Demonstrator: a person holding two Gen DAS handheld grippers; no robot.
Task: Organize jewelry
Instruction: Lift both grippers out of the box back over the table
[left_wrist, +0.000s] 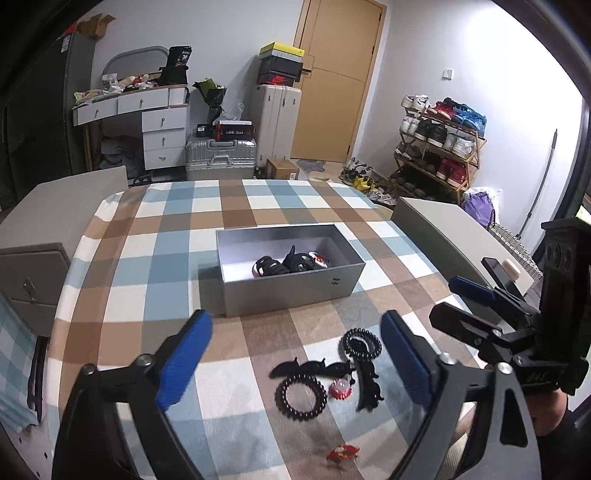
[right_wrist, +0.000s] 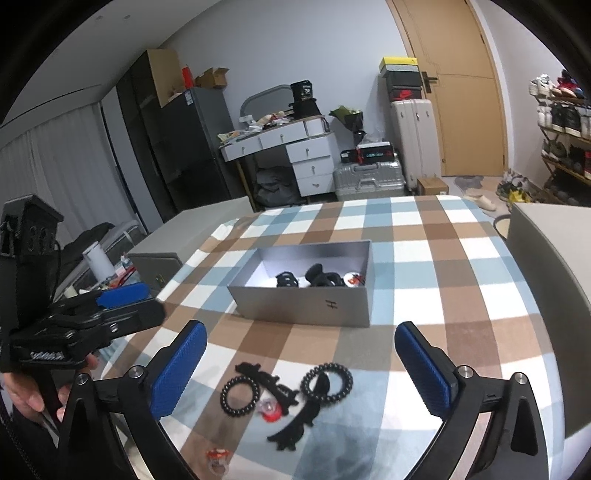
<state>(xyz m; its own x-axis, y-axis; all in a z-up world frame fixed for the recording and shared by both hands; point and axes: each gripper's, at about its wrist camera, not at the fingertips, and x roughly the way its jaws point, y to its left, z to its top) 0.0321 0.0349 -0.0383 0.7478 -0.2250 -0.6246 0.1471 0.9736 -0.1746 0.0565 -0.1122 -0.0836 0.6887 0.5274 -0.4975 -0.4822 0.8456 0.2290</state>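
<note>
A grey open box (left_wrist: 291, 291) (right_wrist: 306, 306) stands mid-table with black and red hair pieces inside. In front of it lie two black spiral hair ties (left_wrist: 301, 397) (right_wrist: 240, 395), two black hair clips (left_wrist: 365, 384) (right_wrist: 295, 424), a small red-and-white piece (left_wrist: 340, 387) (right_wrist: 271, 410) and a red ring (left_wrist: 341, 452) (right_wrist: 218, 458). My left gripper (left_wrist: 295, 365) is open and empty above this pile. My right gripper (right_wrist: 301, 369) is open and empty over the same pile; it also shows at the right of the left wrist view (left_wrist: 461, 306).
The table carries a blue, brown and white checked cloth (left_wrist: 166, 240) (right_wrist: 424, 229). Grey chair backs (left_wrist: 443, 229) (right_wrist: 546, 258) stand at the table's sides. Suitcases, a dresser and a shoe rack (left_wrist: 439, 147) line the far wall.
</note>
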